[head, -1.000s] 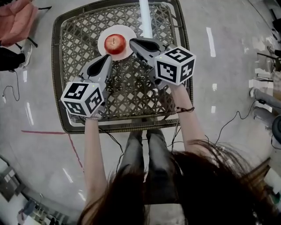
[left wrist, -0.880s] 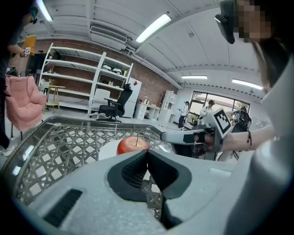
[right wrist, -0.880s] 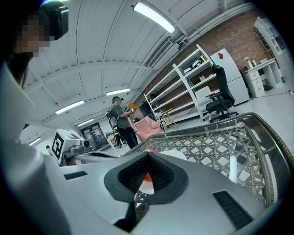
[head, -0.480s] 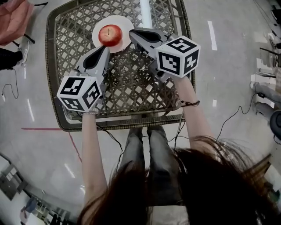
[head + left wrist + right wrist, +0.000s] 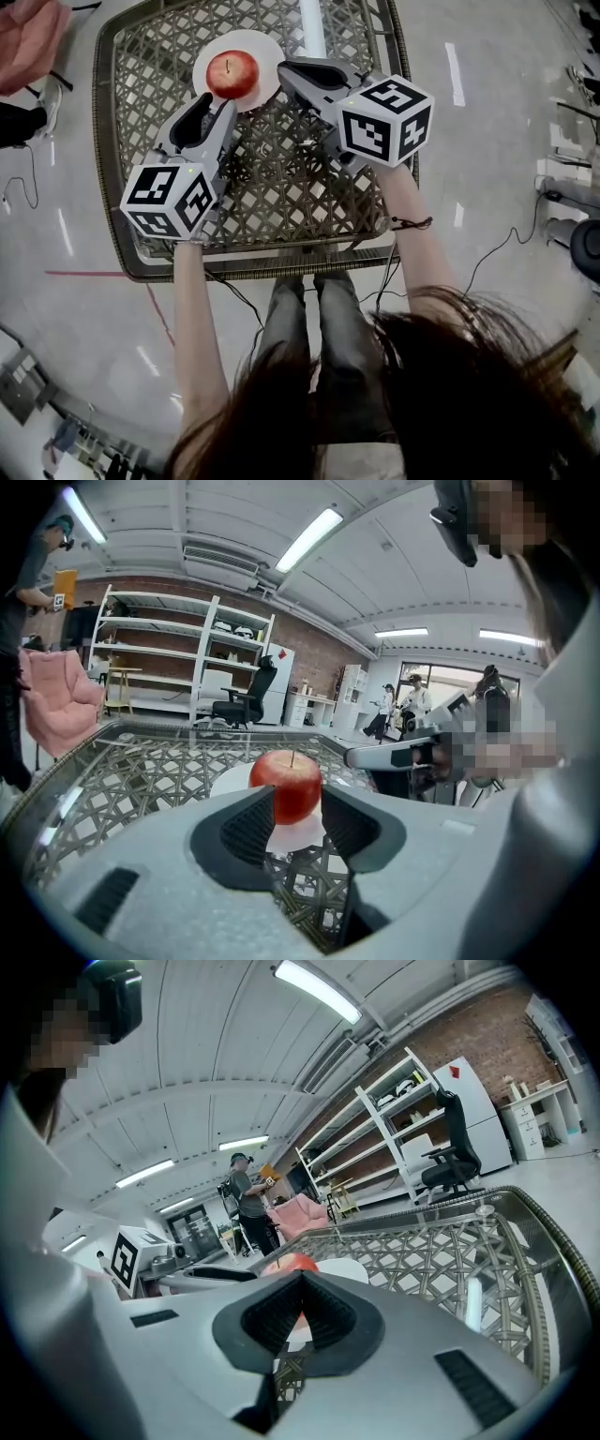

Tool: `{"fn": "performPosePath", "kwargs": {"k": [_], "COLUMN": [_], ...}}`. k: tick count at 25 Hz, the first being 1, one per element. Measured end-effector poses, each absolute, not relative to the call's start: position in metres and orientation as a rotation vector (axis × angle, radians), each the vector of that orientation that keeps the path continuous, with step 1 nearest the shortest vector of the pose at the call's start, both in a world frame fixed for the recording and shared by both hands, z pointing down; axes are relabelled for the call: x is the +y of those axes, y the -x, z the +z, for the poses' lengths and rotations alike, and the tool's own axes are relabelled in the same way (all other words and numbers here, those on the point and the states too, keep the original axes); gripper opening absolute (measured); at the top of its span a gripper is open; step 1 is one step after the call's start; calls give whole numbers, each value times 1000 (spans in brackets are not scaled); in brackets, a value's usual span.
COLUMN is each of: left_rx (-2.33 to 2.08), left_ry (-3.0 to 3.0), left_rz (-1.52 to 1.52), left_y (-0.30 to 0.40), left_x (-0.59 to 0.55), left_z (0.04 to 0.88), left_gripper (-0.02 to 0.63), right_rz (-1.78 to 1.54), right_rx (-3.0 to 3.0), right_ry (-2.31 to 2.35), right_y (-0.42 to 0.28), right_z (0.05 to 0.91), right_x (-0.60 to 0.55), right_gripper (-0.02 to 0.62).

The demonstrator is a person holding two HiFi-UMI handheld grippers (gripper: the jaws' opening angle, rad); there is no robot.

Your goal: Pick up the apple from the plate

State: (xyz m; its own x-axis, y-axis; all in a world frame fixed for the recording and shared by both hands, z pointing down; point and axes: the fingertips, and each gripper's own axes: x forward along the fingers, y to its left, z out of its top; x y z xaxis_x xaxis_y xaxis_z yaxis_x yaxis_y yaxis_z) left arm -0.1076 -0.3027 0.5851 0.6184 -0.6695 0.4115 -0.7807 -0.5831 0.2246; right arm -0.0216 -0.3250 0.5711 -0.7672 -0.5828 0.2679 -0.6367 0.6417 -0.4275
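Note:
A red apple (image 5: 232, 75) sits on a white plate (image 5: 266, 49) at the far side of a woven-pattern table (image 5: 281, 197). My left gripper (image 5: 216, 101) points at the apple from its near side. Its jaws are opening, with nothing pressed between the pads. In the left gripper view the apple (image 5: 286, 785) shows through the gap of that gripper (image 5: 298, 819), just ahead on the plate (image 5: 231, 780). My right gripper (image 5: 284, 68) rests beside the plate's right edge. Its jaws (image 5: 300, 1281) are shut and empty, and the apple (image 5: 292, 1262) peeks over them.
The table has a raised metal rim (image 5: 105, 141). A bright white strip (image 5: 311, 26) lies on the tabletop behind the right gripper. A pink chair (image 5: 28, 42) stands at the far left, and cables (image 5: 497, 253) run over the floor. People stand in the background (image 5: 246, 1199).
The left gripper's jaws, shut in the earlier frames, now stand apart. Both grippers have stayed close to the plate.

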Motion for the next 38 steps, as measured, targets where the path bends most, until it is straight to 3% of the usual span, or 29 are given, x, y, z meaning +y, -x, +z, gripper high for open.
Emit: {"fn": "performPosePath", "kwargs": {"k": [4,23,38], "left_rx": [-1177,-1231,-1186], "left_ry": [-2461,-2515,-2632], "left_rz": [390,403,460], "left_y": [109,107,94], "left_x": [-305,-324,-333], "left_z": [587,589,592], "left_gripper": [210,357,382], "right_rz": [773,774,779], "right_rx": [-2752,-2766,-2760], "right_ry": [-1021,-1011,-1021], "right_y": [21,22,12], "right_z": [571,571,574], "right_x": [-325,-334,-338], "right_gripper": [9,9,9]}}
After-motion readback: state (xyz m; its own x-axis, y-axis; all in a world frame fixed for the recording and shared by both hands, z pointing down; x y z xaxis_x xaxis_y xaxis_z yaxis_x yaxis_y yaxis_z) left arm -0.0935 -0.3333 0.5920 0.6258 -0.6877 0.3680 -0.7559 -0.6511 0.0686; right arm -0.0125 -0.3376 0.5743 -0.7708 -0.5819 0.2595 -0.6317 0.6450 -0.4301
